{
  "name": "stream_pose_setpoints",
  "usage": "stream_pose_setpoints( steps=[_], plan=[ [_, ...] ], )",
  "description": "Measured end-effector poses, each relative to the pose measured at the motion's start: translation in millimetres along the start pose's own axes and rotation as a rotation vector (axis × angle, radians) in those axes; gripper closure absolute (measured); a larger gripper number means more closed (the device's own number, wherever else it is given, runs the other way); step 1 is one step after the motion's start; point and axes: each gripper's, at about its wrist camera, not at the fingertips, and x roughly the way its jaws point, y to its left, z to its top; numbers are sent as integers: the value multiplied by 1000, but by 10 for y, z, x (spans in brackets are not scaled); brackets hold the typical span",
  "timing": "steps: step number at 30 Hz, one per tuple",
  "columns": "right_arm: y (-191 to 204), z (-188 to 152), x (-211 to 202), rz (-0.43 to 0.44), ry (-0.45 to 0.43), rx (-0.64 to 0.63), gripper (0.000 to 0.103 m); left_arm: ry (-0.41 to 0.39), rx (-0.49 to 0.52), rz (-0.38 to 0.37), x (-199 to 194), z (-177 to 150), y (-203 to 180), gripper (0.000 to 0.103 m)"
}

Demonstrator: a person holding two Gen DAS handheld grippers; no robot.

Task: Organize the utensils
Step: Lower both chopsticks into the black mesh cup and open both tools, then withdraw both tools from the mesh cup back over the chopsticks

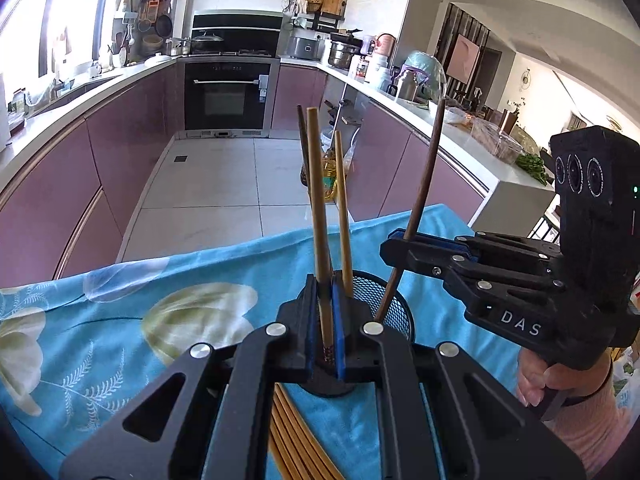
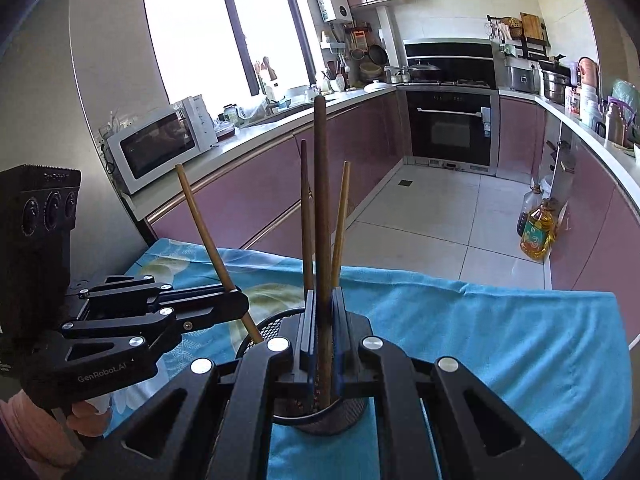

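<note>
The left gripper [image 1: 326, 300] is clenched on a light bamboo chopstick [image 1: 320, 208], which stands almost upright between its blue pads. The right gripper [image 2: 322, 312] is clenched on a dark wooden chopstick [image 2: 321, 200], also nearly upright. Both grippers point downward at a slant, toward a black mesh cup [image 1: 394, 308] that stands on a blue flowered cloth [image 1: 160, 312].

The cup is directly under and just in front of the left gripper's tips, and in the right wrist view its rim [image 2: 280, 320] shows on the left side of the right gripper's tips. The lower ends of both held chopsticks reach down to the cup's mouth; whether they touch its bottom, one cannot tell. Two more chopsticks already stand in the cup: a dark one [image 2: 306, 216] and a light one [image 2: 341, 220], close beside the held ones.

The two grippers come to the cup from opposite sides and are near each other. A bundle of bamboo chopsticks [image 1: 296, 436] lies on the cloth below the left gripper. The far edge of the cloth [image 2: 480, 284] is just beyond the cup; behind it there is open tiled floor [image 1: 224, 184]. To the right of the right gripper the cloth is free. A hand [image 1: 540, 380] in a pink sleeve holds the right gripper's handle.
</note>
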Motion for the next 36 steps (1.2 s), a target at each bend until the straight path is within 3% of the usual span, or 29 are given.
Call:
stream_pose_setpoints(
  steps=[14,15,20,23,28,32,34,36],
  plan=[
    [64,-5,74,-49,-5,10,92,8,-6,6,173,15,25,92],
    [57,0,69,-48,-8,14,88,6,-12,0,171,-1,29,90],
    [57,-46,38,-39,-17,18,84,-18,-11,16,108,-85,44,74],
    [93,-79,-3,-44,-27,9,72,-25,-17,13,33,-145,71,68],
    [164,-158,-142,-40,-57,-8,62,-51,-3,56,-106,-251,38,51],
    [226,-281,-332,-1,-89,-14,55,-80,15,104,-277,-383,31,44],
    [257,-380,-448,29,-105,-16,51,-98,15,127,-386,-482,47,34],
    [290,-498,-519,53,-106,-20,46,-107,20,148,-486,-614,84,33]
  ],
)
